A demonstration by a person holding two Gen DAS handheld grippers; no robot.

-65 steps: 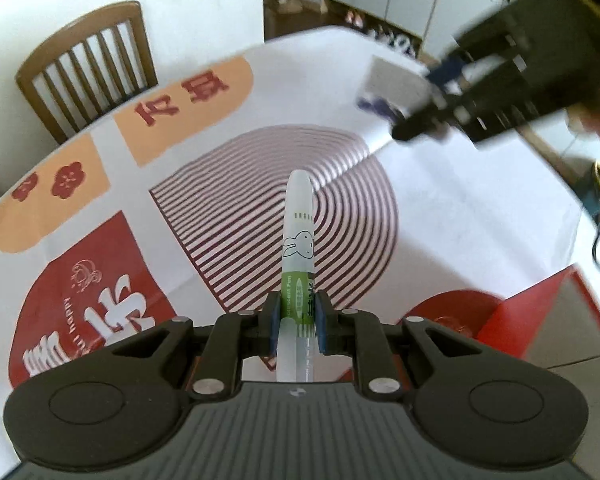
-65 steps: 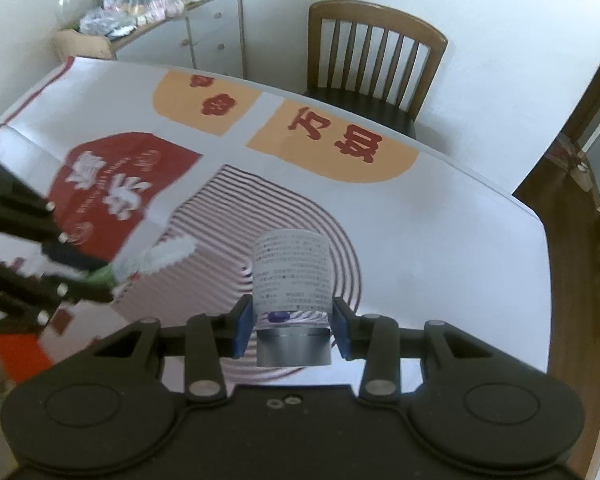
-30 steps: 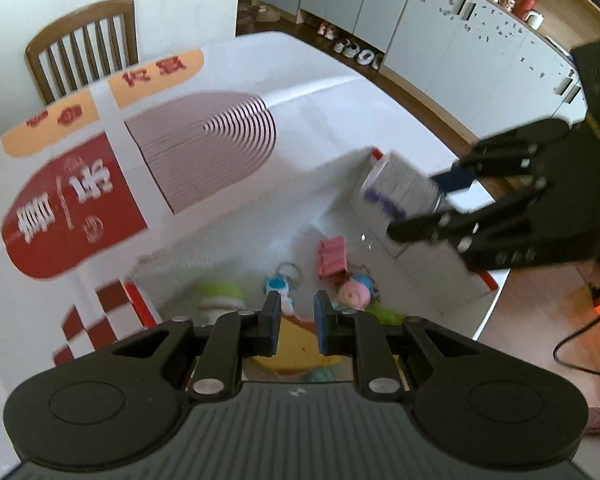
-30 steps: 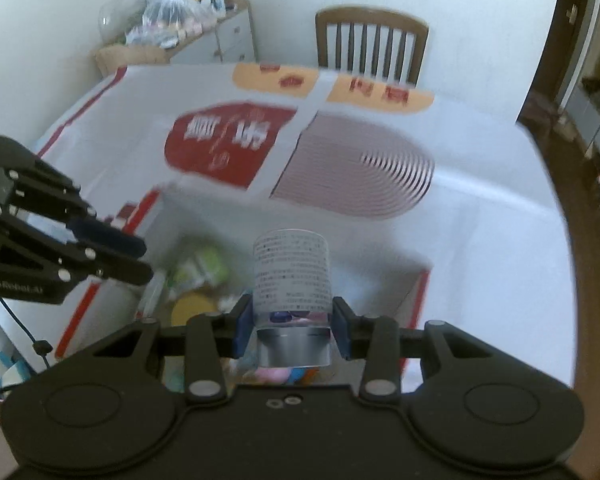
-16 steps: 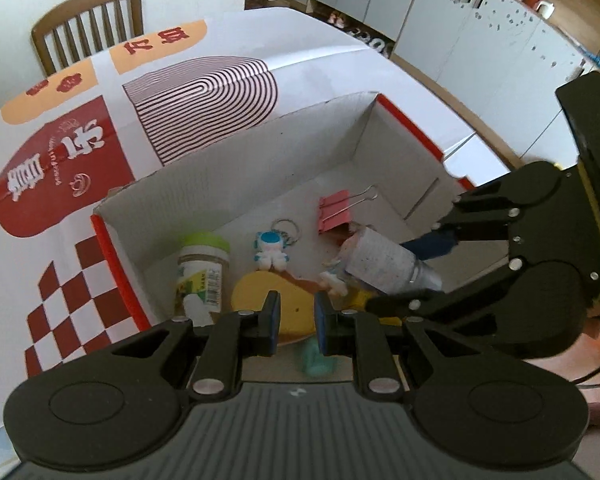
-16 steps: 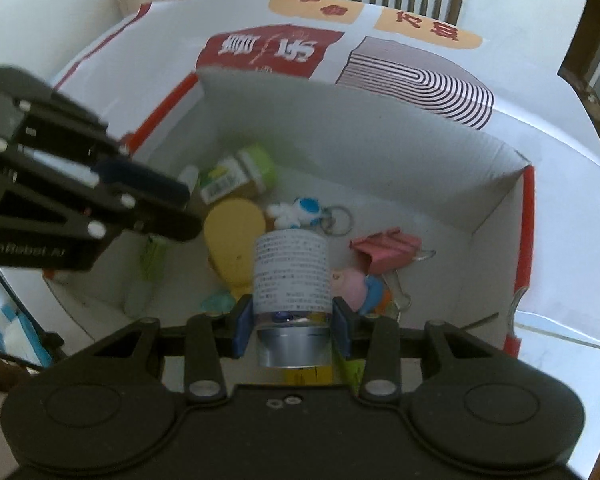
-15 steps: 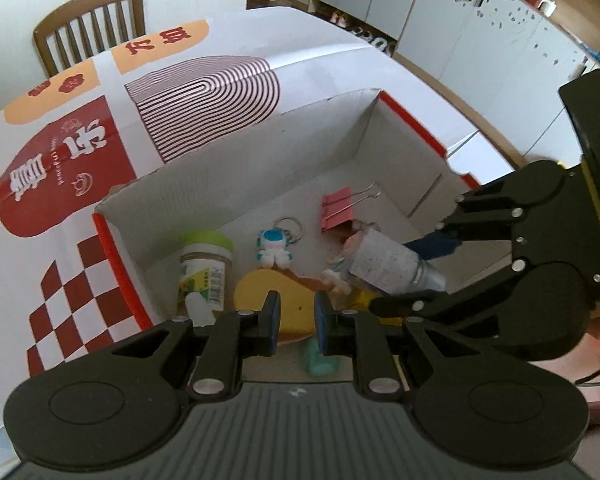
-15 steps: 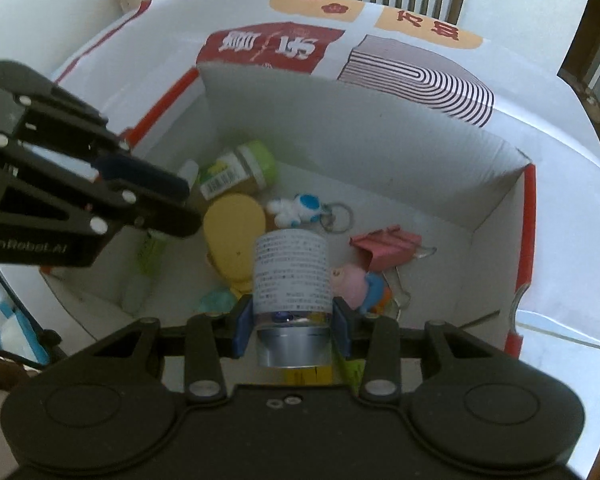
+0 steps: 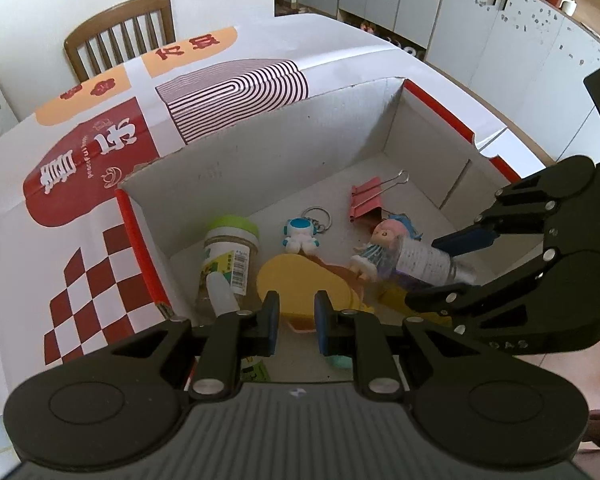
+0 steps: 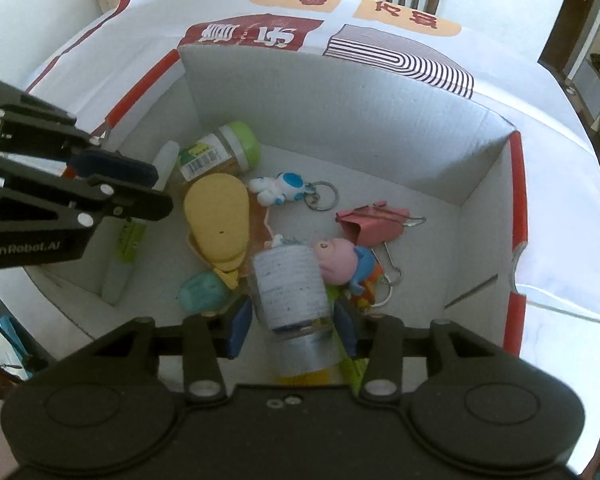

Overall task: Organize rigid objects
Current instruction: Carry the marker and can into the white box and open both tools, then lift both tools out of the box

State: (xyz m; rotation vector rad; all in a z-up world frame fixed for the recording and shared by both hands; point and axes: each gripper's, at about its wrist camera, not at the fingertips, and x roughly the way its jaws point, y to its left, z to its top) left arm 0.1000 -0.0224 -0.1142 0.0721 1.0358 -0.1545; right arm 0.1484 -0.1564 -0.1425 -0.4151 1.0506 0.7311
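Observation:
A white cardboard box (image 10: 340,92) with red edges stands open on the table. My right gripper (image 10: 292,320) hangs low inside it, and its jaws are opening. The small clear bottle (image 10: 290,284) with a printed label sits between them, tilted, and gaps show at both pads. In the left wrist view the same bottle (image 9: 420,258) lies between the right gripper's (image 9: 424,272) fingers above the toys. My left gripper (image 9: 296,320) is shut and empty over the box's near left side. The white and green pen (image 10: 120,256) lies on the box floor by the left wall.
In the box lie a green-lidded jar (image 10: 216,152), a yellow oval pad (image 10: 216,216), an astronaut keychain (image 10: 280,188), a pink binder clip (image 10: 370,220), a pig doll (image 10: 336,260) and a teal piece (image 10: 202,292). A printed cloth (image 9: 100,152) covers the table; a wooden chair (image 9: 120,32) stands behind.
Both grippers came from over the table down into the box. The pen left the left gripper and lies in the box. The right jaws widened and the bottle tilted.

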